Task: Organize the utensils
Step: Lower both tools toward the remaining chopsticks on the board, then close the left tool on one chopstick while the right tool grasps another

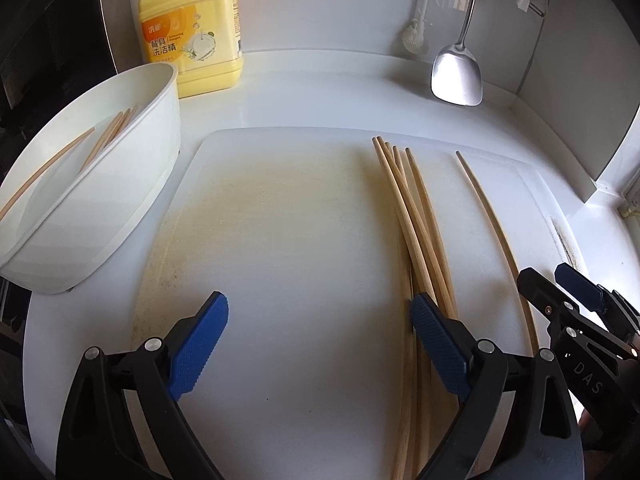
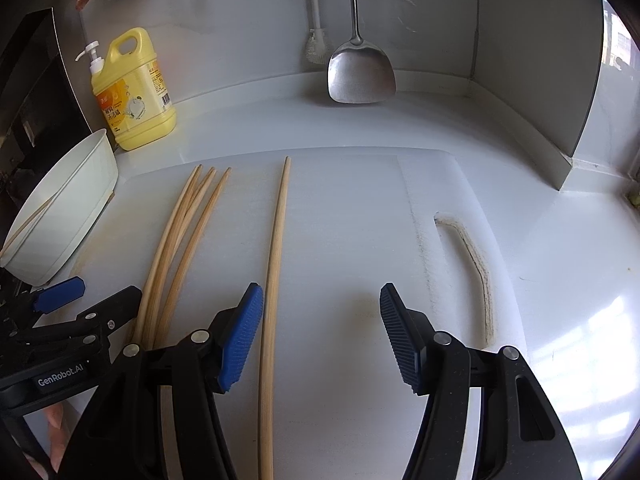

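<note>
While both of our grippers hang low over the white cutting board, neither one holds anything. Our left gripper has its blue pads spread wide, with bare board between them; its right-hand pad sits over the near ends of the bundle of chopsticks lying on the right half of the board. We cannot tell whether that pad touches the sticks. Our right gripper is also wide apart, above the right part of the board, and the single chopstick lies lengthwise on the board just inside its left pad, not pressed by either pad.

The bundle, four or five sticks fanned slightly at the far tips, rests on the board to the left of the single chopstick, with a clear strip of board between them. Off the left edge of the board stands the white oval bin, tilted, with several chopsticks already inside it. Beyond the board's far left corner stands a yellow dish soap bottle with a pump top. Beyond the far edge, a steel spatula hangs against the wall, its blade reaching down near the counter, and a white brush hangs just beside it. The board's handle slot is at its right side.
</note>
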`<state>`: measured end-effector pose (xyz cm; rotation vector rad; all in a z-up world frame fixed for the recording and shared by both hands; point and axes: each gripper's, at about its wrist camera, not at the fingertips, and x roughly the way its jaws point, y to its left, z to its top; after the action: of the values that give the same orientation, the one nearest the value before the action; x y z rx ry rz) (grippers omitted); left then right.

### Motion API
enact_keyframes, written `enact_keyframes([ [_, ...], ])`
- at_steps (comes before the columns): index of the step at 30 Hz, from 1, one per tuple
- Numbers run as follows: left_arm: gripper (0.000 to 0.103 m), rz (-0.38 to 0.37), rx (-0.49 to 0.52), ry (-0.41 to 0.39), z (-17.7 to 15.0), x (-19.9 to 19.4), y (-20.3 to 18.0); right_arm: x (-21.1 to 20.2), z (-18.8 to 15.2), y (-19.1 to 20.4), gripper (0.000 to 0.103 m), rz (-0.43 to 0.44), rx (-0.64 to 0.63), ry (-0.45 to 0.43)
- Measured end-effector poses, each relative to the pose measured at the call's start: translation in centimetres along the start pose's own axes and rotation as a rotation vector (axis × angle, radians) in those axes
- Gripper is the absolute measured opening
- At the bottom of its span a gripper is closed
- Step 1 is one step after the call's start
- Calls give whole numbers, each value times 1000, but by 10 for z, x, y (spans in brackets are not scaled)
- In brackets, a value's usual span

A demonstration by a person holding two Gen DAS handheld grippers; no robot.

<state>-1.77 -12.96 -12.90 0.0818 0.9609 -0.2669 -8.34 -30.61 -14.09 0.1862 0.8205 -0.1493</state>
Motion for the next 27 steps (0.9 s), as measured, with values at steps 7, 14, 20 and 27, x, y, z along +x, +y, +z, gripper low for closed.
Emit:
enact_keyframes([
  [7,95,35,32,0,-4,9,-11,1,3,1,58,0,-8,0],
  [14,94,35,15,-7,-2,10,-8,4,3,12,58,-26,-68,-9],
  [20,72,26,25,-29,0,7,-11,5,5,20,44,-30,-113,-19],
  [27,27,9,50,-47,3,3,-17,5,4,31,18,-12,-166,-29],
])
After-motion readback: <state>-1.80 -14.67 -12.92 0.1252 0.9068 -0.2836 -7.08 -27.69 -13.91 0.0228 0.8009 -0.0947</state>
